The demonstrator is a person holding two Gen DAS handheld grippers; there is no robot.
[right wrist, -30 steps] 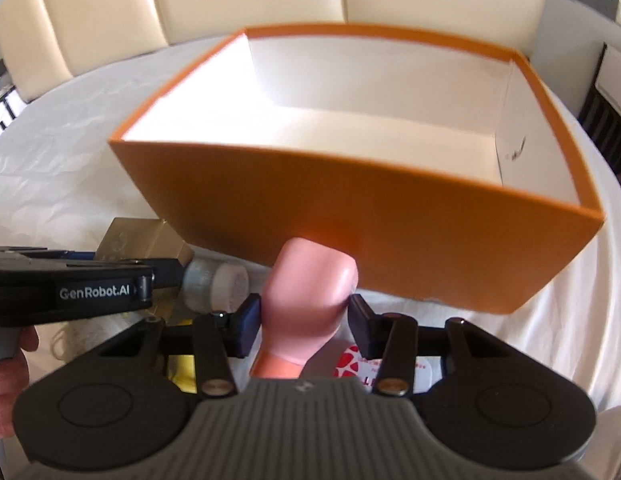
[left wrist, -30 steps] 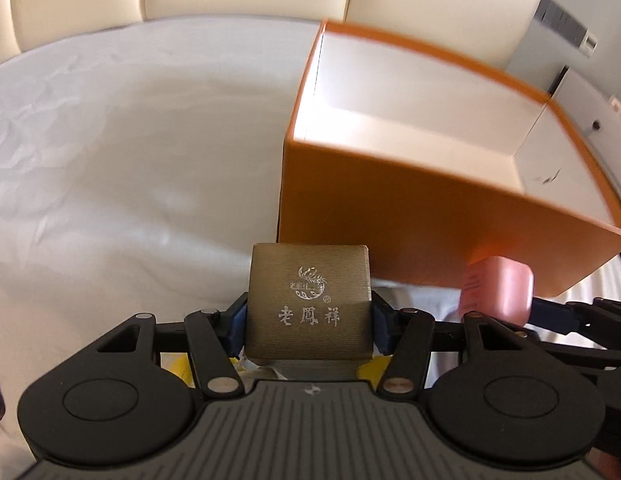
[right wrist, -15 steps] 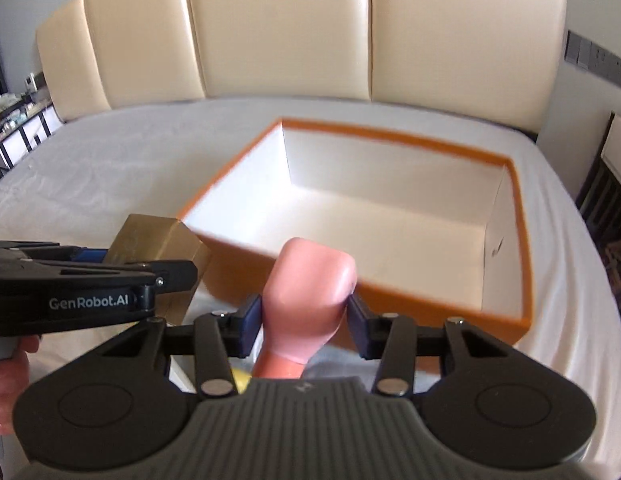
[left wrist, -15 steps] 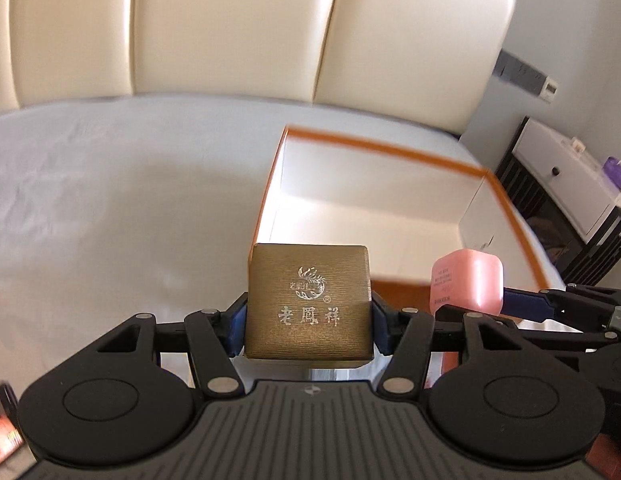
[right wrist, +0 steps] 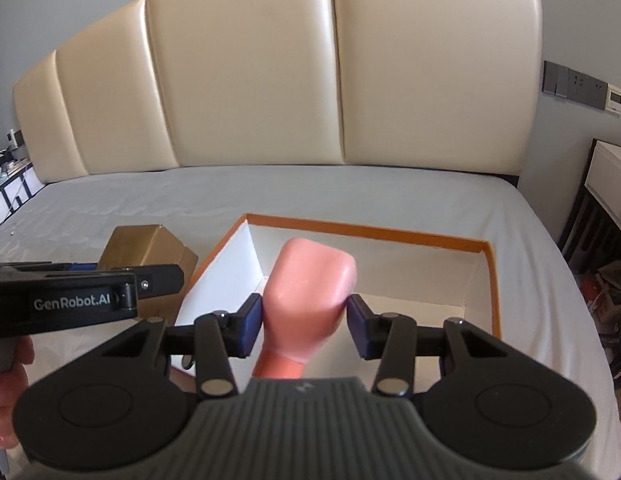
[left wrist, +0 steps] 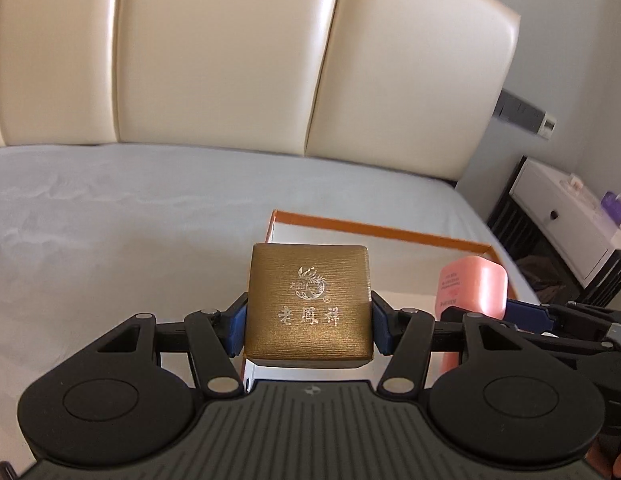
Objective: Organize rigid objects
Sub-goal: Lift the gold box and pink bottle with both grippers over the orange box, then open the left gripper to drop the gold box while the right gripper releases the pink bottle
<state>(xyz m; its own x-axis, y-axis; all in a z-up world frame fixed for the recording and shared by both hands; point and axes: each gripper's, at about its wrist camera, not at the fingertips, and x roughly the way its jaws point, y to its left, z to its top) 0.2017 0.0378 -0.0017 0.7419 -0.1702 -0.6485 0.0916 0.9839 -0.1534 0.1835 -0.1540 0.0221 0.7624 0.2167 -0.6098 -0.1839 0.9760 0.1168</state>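
My left gripper (left wrist: 308,326) is shut on a gold box (left wrist: 308,306) with Chinese lettering, held above the near left corner of an orange open box (left wrist: 374,232) with a white inside. The gold box also shows in the right wrist view (right wrist: 144,248), left of the orange box (right wrist: 390,232). My right gripper (right wrist: 306,324) is shut on a pink bottle (right wrist: 310,284) and holds it over the orange box's near side. The pink bottle shows at the right of the left wrist view (left wrist: 472,286).
The orange box lies on a bed with a white sheet (right wrist: 150,196). A cream padded headboard (right wrist: 270,80) stands behind. A white cabinet (left wrist: 570,216) and dark furniture stand right of the bed.
Both grippers have risen with their objects, from beside the orange box's front wall to above its near rim. The view now looks down into the box from higher up.
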